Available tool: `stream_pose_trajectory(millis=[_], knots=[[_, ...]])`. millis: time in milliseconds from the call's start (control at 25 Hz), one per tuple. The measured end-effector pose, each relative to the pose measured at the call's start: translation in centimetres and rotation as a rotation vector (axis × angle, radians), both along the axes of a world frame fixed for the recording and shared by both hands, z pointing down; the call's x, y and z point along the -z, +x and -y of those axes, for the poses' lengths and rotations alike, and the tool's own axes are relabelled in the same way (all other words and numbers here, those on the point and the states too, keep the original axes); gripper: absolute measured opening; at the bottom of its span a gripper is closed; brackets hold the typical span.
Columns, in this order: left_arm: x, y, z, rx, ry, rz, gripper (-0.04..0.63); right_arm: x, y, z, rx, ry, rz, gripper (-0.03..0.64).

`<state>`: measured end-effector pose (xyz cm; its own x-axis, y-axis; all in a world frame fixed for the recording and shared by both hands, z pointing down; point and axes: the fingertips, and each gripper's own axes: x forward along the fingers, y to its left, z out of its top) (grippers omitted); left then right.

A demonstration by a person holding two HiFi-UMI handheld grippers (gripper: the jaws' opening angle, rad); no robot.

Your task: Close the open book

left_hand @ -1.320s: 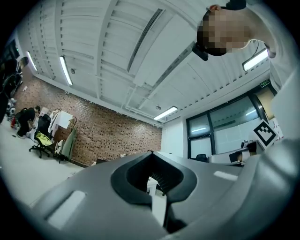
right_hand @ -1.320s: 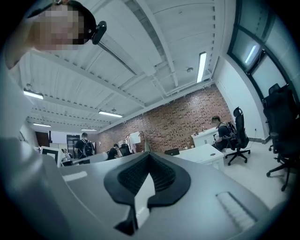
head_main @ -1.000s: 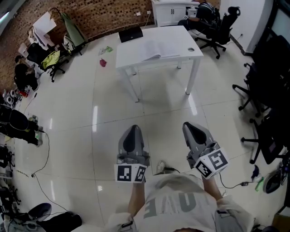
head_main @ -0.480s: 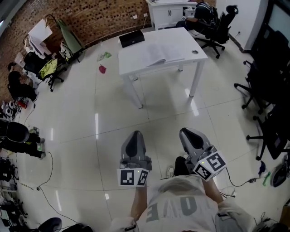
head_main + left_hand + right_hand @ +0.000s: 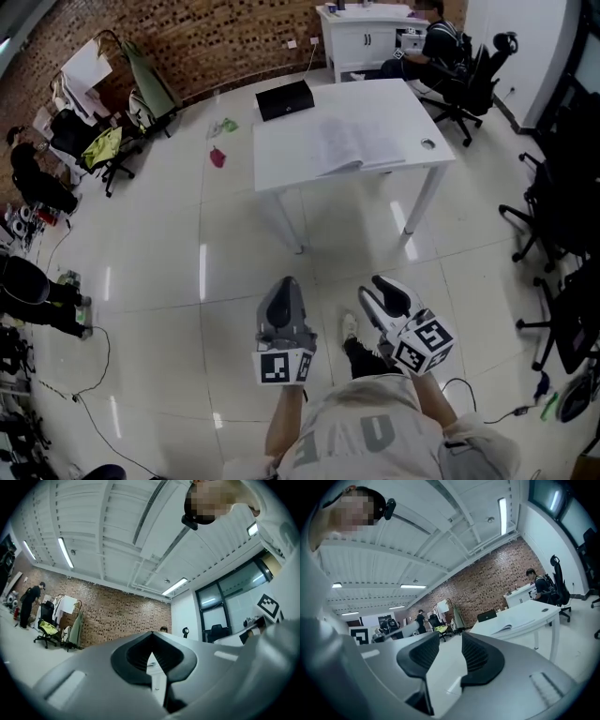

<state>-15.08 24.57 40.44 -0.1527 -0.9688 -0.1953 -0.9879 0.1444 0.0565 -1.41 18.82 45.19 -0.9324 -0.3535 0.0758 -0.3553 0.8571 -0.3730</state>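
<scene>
From the head view, the open book (image 5: 361, 145) lies flat on the white bench (image 5: 291, 155), about the middle and close to the near edge. A black laptop (image 5: 284, 98) sits at the far left corner. The left gripper (image 5: 284, 283) and right gripper (image 5: 380, 291) are held out low over the floor, well apart from the bench. So I think the job right now is just to get close. A good way is to stop at the near edge, right in front of the book. Then slip open fingers under one side of the pages and fold it over the middle. Only this view shows how far off the book is.

In the left gripper view, the fingers (image 5: 136, 657) are closed on each other with nothing held. Only a thin white slit shows between them, and I cannot pick out the book there.

In the right gripper view, the fingers (image 5: 480, 660) stand apart and have just been opening, with only floor between them. This view shows the book from the side, its pages humped up on the bench. The head view does not show that hump so well.
</scene>
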Motion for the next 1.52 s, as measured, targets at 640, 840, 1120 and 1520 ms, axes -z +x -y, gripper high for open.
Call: stream_pose_trajectory(millis=[640,840,1120,1520], knots=[[-4.5,-16.2,21.8,0.064,-0.107,-0.028,0.015,-10.7,-17.6,23.8,-0.017,-0.041,-0.205,0.203],[-7.8,-18.8,29.9,0.0,-0.159,0.033,0.015,-16.8,-21.0,29.0,-0.028,-0.181,-0.267,0.265],[-10.0,-21.9,36.8,-0.065,-0.21,0.044,0.015,-21.5,-23.4,34.3,-0.102,-0.368,-0.318,0.289],[-11.4,-25.4,41.4,-0.085,-0.245,-0.004,0.015,-22.8,-23.8,37.5,-0.172,-0.519,-0.29,0.308]])
